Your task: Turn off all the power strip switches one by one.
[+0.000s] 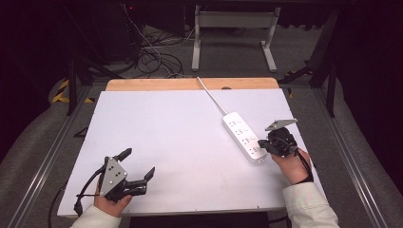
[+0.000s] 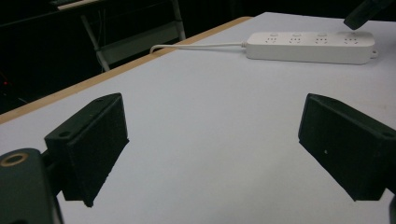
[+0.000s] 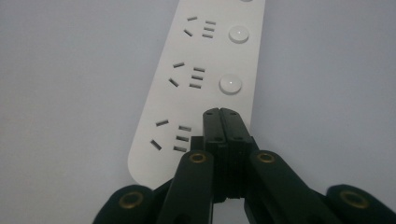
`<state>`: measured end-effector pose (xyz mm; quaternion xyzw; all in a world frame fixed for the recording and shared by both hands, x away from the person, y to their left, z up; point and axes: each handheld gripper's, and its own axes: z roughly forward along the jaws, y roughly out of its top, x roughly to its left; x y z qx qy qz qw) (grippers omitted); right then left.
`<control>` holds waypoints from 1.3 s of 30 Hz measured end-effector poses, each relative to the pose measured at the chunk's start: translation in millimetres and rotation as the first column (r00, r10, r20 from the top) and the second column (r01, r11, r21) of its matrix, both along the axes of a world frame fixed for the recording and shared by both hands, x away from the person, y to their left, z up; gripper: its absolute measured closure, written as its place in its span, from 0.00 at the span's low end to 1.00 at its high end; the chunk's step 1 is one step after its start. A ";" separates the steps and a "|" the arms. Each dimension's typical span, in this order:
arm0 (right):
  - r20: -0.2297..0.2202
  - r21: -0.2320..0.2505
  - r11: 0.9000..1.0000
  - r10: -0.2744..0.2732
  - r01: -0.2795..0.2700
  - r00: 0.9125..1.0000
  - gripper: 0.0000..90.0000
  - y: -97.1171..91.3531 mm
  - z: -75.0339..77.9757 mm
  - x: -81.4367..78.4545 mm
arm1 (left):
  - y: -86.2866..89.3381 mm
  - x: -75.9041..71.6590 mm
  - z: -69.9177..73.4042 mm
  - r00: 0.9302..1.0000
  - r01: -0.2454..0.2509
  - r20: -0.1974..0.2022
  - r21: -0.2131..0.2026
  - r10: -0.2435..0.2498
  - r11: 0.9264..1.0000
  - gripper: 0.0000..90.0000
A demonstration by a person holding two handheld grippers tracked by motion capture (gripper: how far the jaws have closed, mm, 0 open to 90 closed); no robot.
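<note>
A white power strip with several sockets and round buttons lies on the right half of the white table; its cord runs to the far edge. My right gripper is shut with nothing between its jaws, tips hovering over the strip's near end. In the right gripper view the closed tips sit over the nearest socket's button spot on the strip. My left gripper rests open at the near left, empty. The left gripper view shows its wide-apart jaws facing the strip far off.
The white table top has a wooden strip along its far edge. Behind it stand a grey table frame and loose cables on the floor. Metal rails run along both sides.
</note>
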<state>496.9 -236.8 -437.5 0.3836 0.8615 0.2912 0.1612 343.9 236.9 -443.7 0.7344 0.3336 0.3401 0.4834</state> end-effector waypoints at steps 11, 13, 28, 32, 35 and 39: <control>0.006 -0.025 1.000 0.000 0.000 1.000 1.00 3.1 -6.3 1.2 | -0.4 -0.1 -0.2 1.000 -0.003 0.002 -0.002 0.003 1.000 0.10; 0.008 -0.030 1.000 0.003 -0.003 1.000 1.00 3.6 -7.7 0.9 | -0.5 -0.3 -0.2 1.000 -0.002 0.003 -0.002 0.002 1.000 0.10; 0.035 -0.049 0.999 -0.003 0.005 0.999 1.00 6.1 -9.6 -2.6 | -0.9 -1.1 -0.4 1.000 0.001 0.001 -0.005 -0.001 1.000 0.10; 0.034 -0.042 0.999 -0.011 0.012 0.999 1.00 5.6 -10.7 -3.1 | -0.7 -1.1 -0.2 1.000 0.002 0.000 -0.003 -0.002 1.000 0.10; 0.030 -0.039 0.999 -0.010 0.011 1.000 1.00 5.3 -11.0 -2.2 | -0.5 -1.4 -0.1 1.000 0.000 0.005 -0.004 0.000 1.000 0.10; 0.072 0.017 1.000 0.007 -0.008 0.997 1.00 3.7 -8.7 -6.6 | 0.3 -1.1 0.3 1.000 -0.001 0.004 0.000 0.001 1.000 0.10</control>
